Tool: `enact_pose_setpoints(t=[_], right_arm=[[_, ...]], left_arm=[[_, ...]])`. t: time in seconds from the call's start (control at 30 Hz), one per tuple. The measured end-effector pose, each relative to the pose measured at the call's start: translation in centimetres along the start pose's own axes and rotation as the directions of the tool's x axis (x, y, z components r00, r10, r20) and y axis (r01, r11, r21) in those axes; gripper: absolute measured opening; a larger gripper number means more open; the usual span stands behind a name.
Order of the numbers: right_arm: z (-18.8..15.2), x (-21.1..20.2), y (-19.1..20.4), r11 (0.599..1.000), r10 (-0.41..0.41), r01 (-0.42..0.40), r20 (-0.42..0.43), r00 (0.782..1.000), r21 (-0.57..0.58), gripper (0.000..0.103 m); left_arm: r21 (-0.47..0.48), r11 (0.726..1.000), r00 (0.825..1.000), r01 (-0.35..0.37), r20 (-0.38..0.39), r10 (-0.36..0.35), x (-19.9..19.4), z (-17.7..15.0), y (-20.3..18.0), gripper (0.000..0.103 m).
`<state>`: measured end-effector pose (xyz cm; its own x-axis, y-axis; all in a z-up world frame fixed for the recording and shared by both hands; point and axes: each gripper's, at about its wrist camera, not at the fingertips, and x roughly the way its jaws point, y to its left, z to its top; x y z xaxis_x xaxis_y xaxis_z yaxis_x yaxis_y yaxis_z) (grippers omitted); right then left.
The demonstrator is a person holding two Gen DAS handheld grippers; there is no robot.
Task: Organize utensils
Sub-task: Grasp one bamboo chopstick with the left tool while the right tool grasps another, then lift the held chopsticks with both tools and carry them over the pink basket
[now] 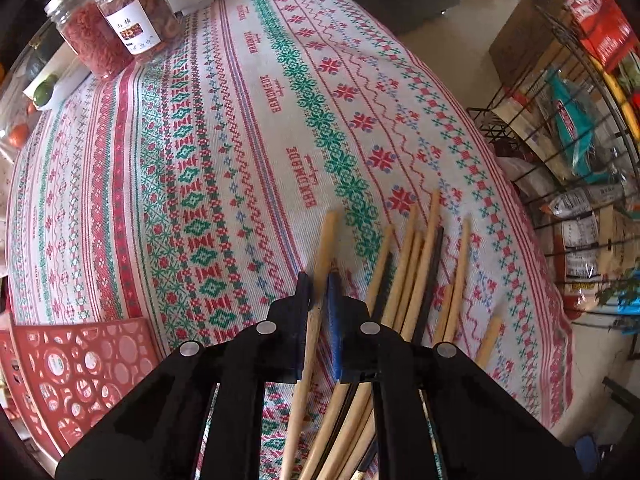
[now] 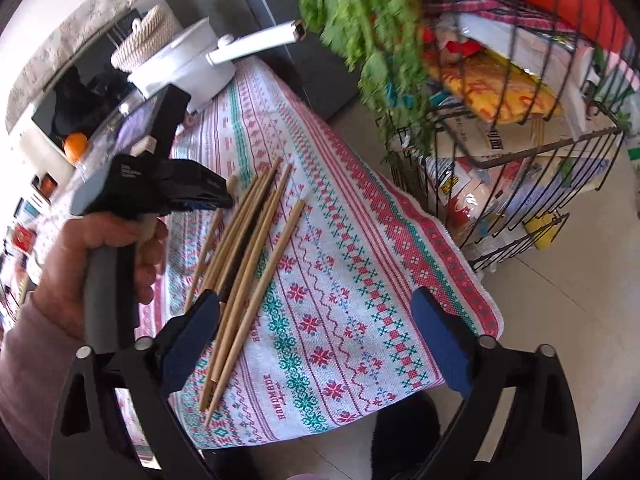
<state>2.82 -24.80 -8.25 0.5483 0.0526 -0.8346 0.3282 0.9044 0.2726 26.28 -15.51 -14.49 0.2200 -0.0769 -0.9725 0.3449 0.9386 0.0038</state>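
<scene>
— Where were the chopsticks when you stopped?

— Your bundle of chopsticks [image 1: 416,264] lay loose on the patterned tablecloth [image 1: 208,152], near its right-hand edge, fanned out and overlapping — mostly pale wood, with at least one dark one among them. One single chopstick [image 1: 320,280] sat a little to the left of the others, and that was the one you had.

— How was the left claw set?

— Your left gripper [image 1: 319,292] had its two pads pressed in on that single chopstick, the stick running up between them and out past the tips. In the right wrist view you could see the same gripper [image 2: 216,200] from the side, held in your left hand [image 2: 92,264], its nose down at the far end of the bundle [image 2: 244,256].

— And the right one?

— Your right gripper [image 2: 316,344] stood wide apart and held nothing. Its left finger [image 2: 192,340] was just beside the near ends of the chopsticks, possibly touching them — you could not tell from that angle; the other finger hung over the cloth's corner.

— What else was around you?

— A red perforated basket [image 1: 80,364] sat at the near left of the table. Two clear jars [image 1: 116,28] with reddish contents stood at the far left, and a white pot [image 2: 188,68] stood at the far end. Off the table's right side stood a black wire rack [image 2: 520,152] stuffed with packets, with leafy greens [image 2: 360,12] hanging over it.
</scene>
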Motion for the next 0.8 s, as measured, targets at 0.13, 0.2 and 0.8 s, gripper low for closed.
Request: enact_pose_setpoints(t=[0.13, 0.2, 0.8], right_arm=[[-0.1, 1.8, 0.6, 0.999, -0.033, 0.032, -0.05, 0.998, -0.015, 0.07], [-0.1, 2.2, 1.5, 0.996, -0.08, 0.079, -0.025, 0.996, -0.052, 0.063], [7.0, 11.6, 4.4, 0.972, -0.161, 0.195, -0.237, 0.958, 0.128, 0.034]], left_arm=[[-0.001, 1.0, 0.998, -0.017, 0.068, 0.017, -1.0, -3.1, 0.6, 0.007], [-0.012, 1.0, 0.99, 0.005, 0.141, -0.003, -3.1, -5.2, 1.7, 0.006], [-0.018, 0.992, 0.854, 0.127, 0.51, -0.101, -18.1, -18.2, 10.2, 0.006]])
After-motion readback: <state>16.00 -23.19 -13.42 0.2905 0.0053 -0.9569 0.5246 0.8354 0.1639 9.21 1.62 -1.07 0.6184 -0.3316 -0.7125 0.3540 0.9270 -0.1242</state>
